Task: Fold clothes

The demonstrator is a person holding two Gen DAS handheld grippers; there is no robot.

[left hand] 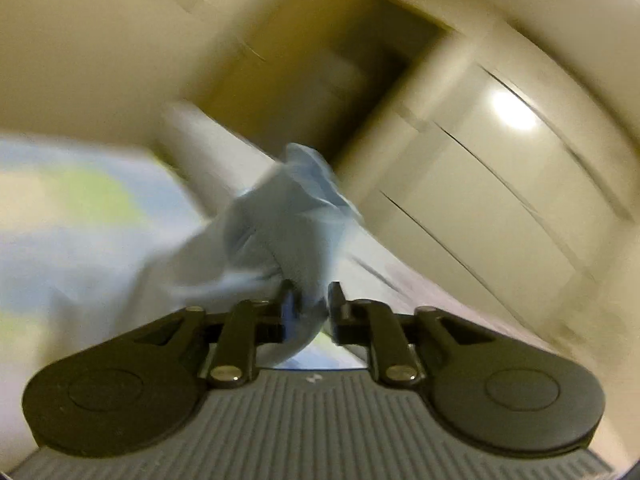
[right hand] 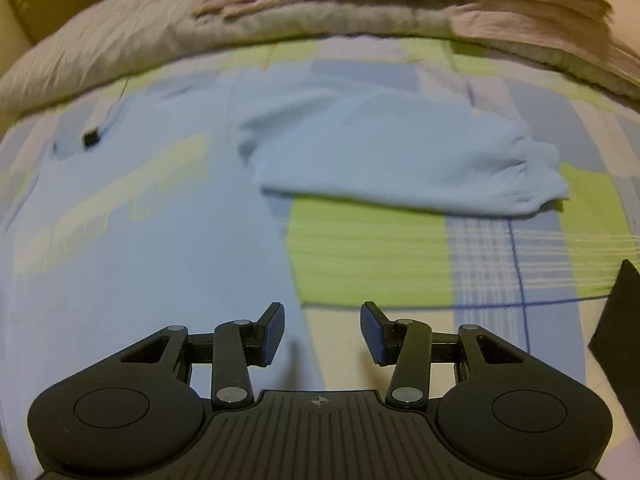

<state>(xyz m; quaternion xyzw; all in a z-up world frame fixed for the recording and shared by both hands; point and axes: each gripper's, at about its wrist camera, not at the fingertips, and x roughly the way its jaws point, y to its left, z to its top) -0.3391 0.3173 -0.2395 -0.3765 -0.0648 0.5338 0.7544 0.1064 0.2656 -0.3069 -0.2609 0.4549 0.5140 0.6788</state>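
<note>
We found the garment (right hand: 384,148) to be a pale blue, soft-looking top, spread over a bedsheet (right hand: 368,256) checked in green, blue and white. In the right wrist view one sleeve lay folded across the sheet, its gathered cuff (right hand: 540,184) toward the right, while the body of the garment ran down the left side of the frame and passed under the left finger. The right gripper (right hand: 322,328) pointed steeply down over this cloth with its jaws partly apart; nothing lay between the blue pads (right hand: 274,330), and the garment's edge sat below and just left of the gap. A small black object (right hand: 91,138) lay on the cloth at far left; we could not identify it. A pile of beige bedding (right hand: 360,4) lay beyond the sheet. The left wrist view was heavily blurred. There, a bunched fold of the same pale blue cloth (left hand: 280,232) stood between the fingers of the left gripper (left hand: 312,304), which were narrowly set; we could not tell whether the pads pressed on it. Cream cabinet doors (left hand: 500,184) filled the background.
</note>
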